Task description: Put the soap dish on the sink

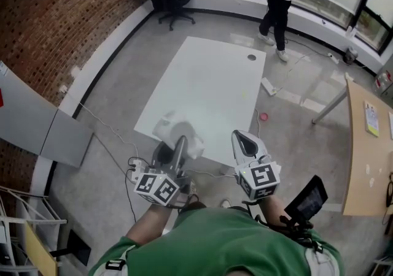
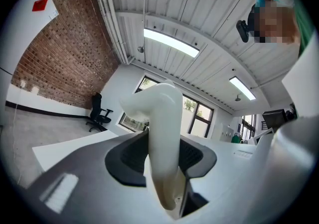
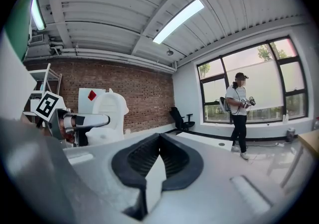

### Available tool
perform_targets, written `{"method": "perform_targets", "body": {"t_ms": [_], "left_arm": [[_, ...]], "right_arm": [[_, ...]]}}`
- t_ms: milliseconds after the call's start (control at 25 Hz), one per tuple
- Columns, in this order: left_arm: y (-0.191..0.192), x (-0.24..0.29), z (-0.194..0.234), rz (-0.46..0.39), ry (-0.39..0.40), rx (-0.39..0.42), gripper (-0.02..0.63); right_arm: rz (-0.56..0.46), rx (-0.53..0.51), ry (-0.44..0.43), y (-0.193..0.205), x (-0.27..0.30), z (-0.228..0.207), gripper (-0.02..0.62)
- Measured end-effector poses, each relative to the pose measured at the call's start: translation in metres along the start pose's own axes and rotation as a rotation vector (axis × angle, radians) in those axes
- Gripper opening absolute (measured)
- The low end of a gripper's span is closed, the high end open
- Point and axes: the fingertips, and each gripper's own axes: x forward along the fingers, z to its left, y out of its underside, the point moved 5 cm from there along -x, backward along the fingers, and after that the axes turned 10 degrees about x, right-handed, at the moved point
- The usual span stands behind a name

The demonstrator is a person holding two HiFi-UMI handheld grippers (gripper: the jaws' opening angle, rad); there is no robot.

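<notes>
- the left hand-held gripper [image 1: 179,143] is clamped on the soap dish [image 1: 174,129]. in the left gripper view a white curved edge of the dish stands between the two dark pads, pressed from both sides.
- the dish is in the air in front of the person, about over the near edge of the white desk [image 1: 212,72]. it rests on nothing.
- the right hand-held gripper [image 1: 245,141] is empty, with its jaws together at the tips. it is beside the left one and apart from the dish.
- i can see no sink in any view.
- i judge that the step in hand is the carrying: the dish is gripped and lifted but not yet put down.
- the next move calls for finding the sink first, then bringing the dish over it, lowering it flat, and only then loosening the jaws.
- the grip is on a thin edge only, so the dish could tilt or slip if it is swung quickly.
</notes>
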Motion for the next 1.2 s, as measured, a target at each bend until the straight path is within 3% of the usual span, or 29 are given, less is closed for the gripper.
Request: {"method": "perform_targets", "body": {"t_ms": [680,1200], "left_arm": [[-0.01,0.097,0.131,0.066,0.245,-0.066,0.15],[-0.004,0.117,0.146,0.117,0.251,-0.065,0.15]], "right_arm": [[-0.04,0.001,0.267,-0.017,0.124,0.024,0.003],[-0.013,0.033,0.293,-0.016,0.141,0.018,0.003]]}}
